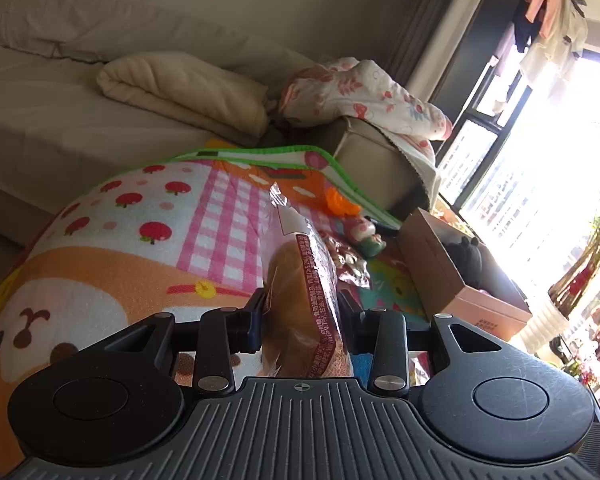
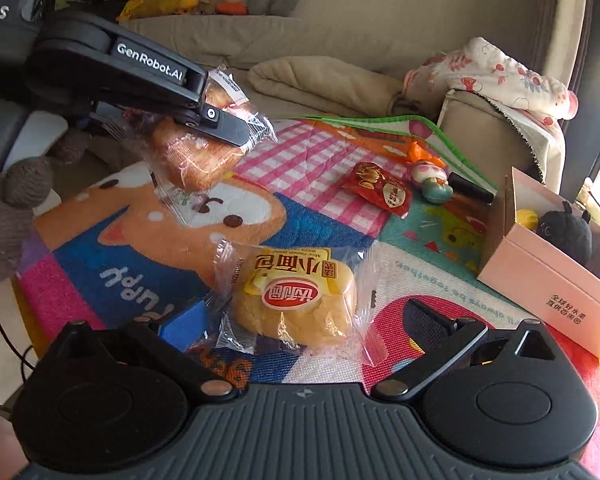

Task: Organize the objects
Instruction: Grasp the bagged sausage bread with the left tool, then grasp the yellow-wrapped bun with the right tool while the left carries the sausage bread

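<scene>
Two tongs: left tongs (image 2: 236, 130) clamping wrapped bread (image 2: 196, 160); right tongs (image 2: 300, 320) standing apart.
Surface: cartoon mat (image 2: 260, 208) carrying bun packet (image 2: 296, 300).
Room: sofa (image 2: 340, 76) sitting behind.

Bun packet (image 2: 296, 304) on mat (image 2: 148, 264), box (image 2: 548, 280) right, snack pouch (image 2: 380, 188) behind

Beige sofa (image 1: 60, 92), sunlit window (image 1: 540, 168)
</scene>
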Action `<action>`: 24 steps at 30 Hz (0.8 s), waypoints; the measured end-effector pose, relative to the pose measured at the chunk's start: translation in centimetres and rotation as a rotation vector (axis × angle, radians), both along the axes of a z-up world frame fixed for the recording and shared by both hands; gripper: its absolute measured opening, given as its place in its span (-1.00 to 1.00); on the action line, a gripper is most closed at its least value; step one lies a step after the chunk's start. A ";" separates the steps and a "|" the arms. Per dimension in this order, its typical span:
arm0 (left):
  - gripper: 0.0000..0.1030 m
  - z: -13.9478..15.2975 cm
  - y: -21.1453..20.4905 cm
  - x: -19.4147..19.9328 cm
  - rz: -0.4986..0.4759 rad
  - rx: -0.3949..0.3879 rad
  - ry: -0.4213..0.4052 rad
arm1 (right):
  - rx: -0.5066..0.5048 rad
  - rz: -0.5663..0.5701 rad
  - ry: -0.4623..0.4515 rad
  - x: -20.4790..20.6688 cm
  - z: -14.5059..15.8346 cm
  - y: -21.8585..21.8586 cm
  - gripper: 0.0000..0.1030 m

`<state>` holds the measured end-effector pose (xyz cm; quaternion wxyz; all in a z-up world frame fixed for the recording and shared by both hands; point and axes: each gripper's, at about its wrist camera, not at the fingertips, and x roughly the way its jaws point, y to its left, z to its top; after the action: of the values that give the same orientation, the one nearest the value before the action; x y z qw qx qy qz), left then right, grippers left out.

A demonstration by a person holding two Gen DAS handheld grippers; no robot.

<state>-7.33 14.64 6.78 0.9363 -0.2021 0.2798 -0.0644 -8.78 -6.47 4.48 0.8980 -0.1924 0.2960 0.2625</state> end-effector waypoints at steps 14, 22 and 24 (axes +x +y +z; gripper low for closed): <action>-0.20 -0.7 -0.4 -1.0 -0.030 0.024 0.008 | 0.187 -0.139 0.109 2.5 3.4 -7.0 1.00; -0.20 -0.8 0.2 -1.6 -0.022 0.050 0.041 | 0.074 -0.067 0.140 5.7 0.4 0.5 0.76; -0.20 -0.7 -0.1 -1.7 -0.037 0.068 0.051 | 0.069 -0.059 0.189 6.1 -0.1 0.2 0.19</action>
<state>-9.05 14.56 6.12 0.9338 -0.1666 0.3094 -0.0670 -2.64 -6.23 4.37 0.8796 -0.1269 0.3755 0.2630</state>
